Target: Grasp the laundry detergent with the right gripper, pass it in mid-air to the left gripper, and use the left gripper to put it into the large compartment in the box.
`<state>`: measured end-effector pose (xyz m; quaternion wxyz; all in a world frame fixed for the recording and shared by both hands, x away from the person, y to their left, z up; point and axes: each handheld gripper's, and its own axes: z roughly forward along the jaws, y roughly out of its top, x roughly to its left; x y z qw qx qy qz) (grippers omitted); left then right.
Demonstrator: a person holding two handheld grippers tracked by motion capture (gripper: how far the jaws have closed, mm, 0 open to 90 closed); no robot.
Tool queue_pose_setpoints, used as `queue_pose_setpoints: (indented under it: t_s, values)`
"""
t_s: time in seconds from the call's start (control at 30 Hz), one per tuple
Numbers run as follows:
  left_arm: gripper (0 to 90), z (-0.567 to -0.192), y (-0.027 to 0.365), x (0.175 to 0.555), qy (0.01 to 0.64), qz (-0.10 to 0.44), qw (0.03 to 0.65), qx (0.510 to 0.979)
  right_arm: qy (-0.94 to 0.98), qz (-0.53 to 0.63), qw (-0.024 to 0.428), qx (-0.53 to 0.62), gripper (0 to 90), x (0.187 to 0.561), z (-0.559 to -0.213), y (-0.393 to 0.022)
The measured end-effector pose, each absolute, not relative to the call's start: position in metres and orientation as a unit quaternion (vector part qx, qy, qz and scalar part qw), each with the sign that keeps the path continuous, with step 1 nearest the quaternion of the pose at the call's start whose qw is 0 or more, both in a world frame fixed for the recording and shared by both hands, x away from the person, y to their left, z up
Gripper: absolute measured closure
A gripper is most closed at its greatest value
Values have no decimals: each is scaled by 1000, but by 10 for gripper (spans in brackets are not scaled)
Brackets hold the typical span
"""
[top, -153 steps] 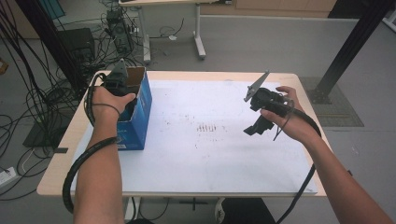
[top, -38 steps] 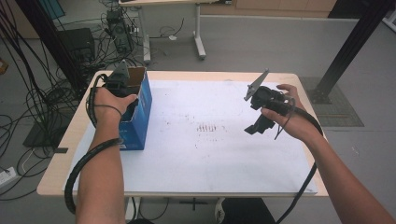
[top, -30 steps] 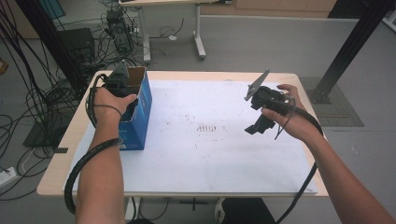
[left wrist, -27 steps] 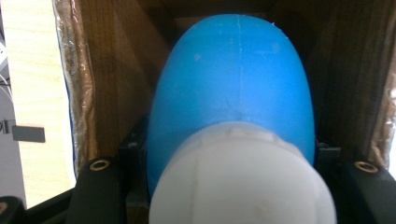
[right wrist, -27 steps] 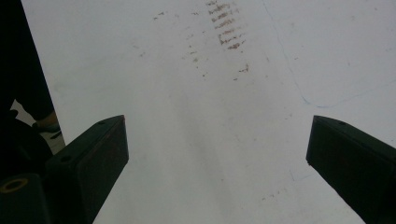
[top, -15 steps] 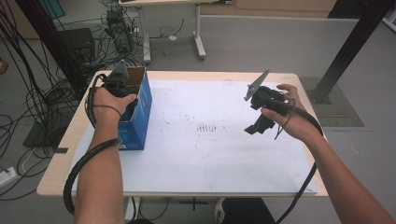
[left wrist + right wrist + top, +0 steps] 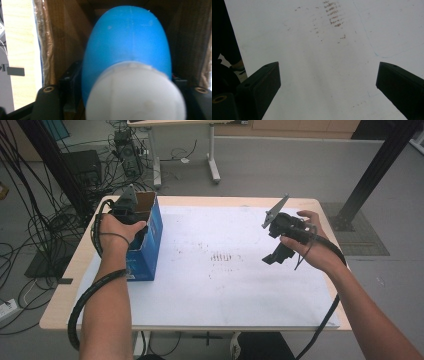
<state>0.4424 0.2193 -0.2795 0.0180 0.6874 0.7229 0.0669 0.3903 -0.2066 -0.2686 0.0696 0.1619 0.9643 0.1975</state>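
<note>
The tabletop [image 7: 210,300] is a pale wooden slab with a white sheet [image 7: 240,285] over most of it, and a patch of brown smudges [image 7: 225,257] near the sheet's middle. At the tabletop's left edge, towards the far left corner, stands a blue cardboard box [image 7: 150,240], open at the top, its brown inner walls showing.

The left hand [image 7: 117,227] holds the left tongs [image 7: 131,215] pointed down into the box's open mouth. In the left gripper view a blue and white egg-shaped thing [image 7: 127,50] sits inside the box, right between the black jaws, with the brown cardboard walls close on either side (the white end is nearest the camera and blurred). The jaws have just been opening, and the egg-shaped thing lies between them; whether the pads press on it at this moment I cannot tell, since the thing itself hides them.

Over the right half of the tabletop, nearer the far edge than the near one, the right hand [image 7: 312,245] holds the right tongs [image 7: 276,257] above the white sheet, tilted down towards it and well apart from the box. In the right gripper view the two black jaws stand wide apart, released, with bare white sheet and the brown smudges beyond them. A black cable [image 7: 325,320] trails from these tongs past the near right corner.
</note>
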Motion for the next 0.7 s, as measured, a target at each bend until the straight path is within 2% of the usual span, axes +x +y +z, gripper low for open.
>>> queue_pose_setpoints:
  t_s: [0.27, 0.33, 0.7]
  values:
    - [293, -268, 220, 439, 721, 70, 28, 689, 965, 197, 71, 157, 55, 390, -267, -205]
    - [262, -264, 219, 438, 717, 75, 23, 692, 965, 197, 71, 158, 55, 390, -266, -204]
    - [211, -233, 218, 428, 709, 88, 49, 698, 965, 197, 70, 156, 55, 393, -266, -200]
